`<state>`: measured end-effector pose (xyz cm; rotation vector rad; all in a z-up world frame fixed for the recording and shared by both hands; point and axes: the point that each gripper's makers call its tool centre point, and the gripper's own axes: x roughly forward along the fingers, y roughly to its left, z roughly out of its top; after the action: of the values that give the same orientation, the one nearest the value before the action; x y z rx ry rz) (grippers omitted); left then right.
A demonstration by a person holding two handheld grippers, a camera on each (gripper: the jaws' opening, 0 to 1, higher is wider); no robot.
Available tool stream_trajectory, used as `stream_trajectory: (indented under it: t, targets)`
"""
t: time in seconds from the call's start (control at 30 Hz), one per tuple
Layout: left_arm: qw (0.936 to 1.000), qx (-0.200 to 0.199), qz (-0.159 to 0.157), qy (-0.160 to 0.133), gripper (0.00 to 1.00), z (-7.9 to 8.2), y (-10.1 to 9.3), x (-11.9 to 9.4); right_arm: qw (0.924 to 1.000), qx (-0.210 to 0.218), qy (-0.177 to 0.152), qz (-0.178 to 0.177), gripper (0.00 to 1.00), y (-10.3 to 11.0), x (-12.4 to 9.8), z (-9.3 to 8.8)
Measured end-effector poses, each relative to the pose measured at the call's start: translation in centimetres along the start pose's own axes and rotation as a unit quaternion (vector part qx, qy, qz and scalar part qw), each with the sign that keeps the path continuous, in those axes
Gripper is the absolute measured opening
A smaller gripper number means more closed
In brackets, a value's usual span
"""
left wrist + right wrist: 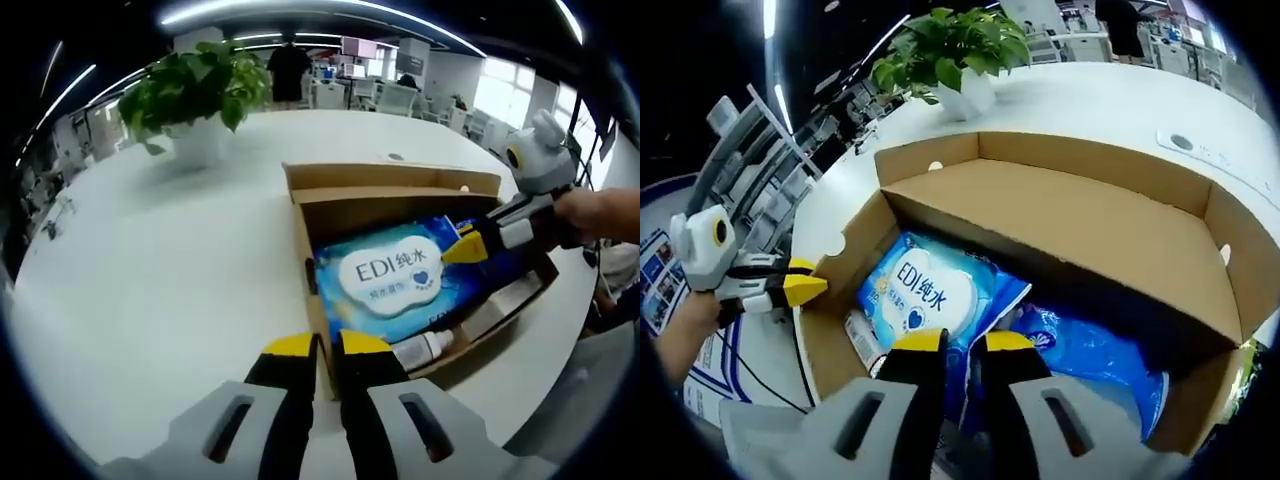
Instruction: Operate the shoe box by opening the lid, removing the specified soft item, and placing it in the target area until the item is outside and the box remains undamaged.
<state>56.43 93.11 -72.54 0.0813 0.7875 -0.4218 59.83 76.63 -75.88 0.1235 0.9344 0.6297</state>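
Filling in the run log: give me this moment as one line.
shoe box: lid open | wipes pack: inside box | right claw: over pack, nearly shut, not gripping | left claw: outside box, near wall

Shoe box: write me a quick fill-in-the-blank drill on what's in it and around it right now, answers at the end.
1. The shoe box has its lid ____.
2. The wipes pack inside the box is mostly ____ in colour.
3. Beyond the box on the white table stands a potted ____.
4. The right gripper is poised over the wipes pack, while the left gripper sits ____ the box, near its wall.

Missing words: open; blue; plant; outside
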Motion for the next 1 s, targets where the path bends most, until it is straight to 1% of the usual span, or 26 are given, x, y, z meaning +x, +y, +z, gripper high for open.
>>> stream_trajectory:
  t: [0.03, 0.07, 0.23, 0.53, 0.67, 1.0]
  targets:
    - [1.0, 0.0, 0.0, 0.0, 0.04, 0.0, 0.0, 0.0, 0.9999, -0.013, 0.004, 0.008, 0.02, 0.1, 0.0, -0.2]
    - [1.0, 0.0, 0.0, 0.0, 0.04, 0.0, 0.0, 0.0, 0.9996, 0.016, -0.004, 0.024, 0.02, 0.8, 0.2, -0.1]
    - [1.0, -0.001, -0.001, 0.0, 0.04, 0.0, 0.1, 0.0, 0.9997, 0.016, -0.005, 0.019, 0.0, 1.0, -0.1, 0.0]
    - [1.0, 0.002, -0.003, 0.008, 0.05, -0.1, 0.1, 0.1, 0.9997, 0.007, -0.01, 0.022, 0.0, 1.7, -1.0, 0.6]
    - [0.9999, 0.005, -0.002, 0.01, 0.05, -0.1, 0.0, 0.0, 0.9997, -0.007, -0.016, 0.016, 0.0, 1.6, -1.6, 0.8]
    - [0.9999, 0.005, -0.002, 0.014, 0.05, -0.1, -0.4, -0.2, 0.9996, -0.015, -0.025, 0.005, 0.0, 0.6, -3.7, 1.1]
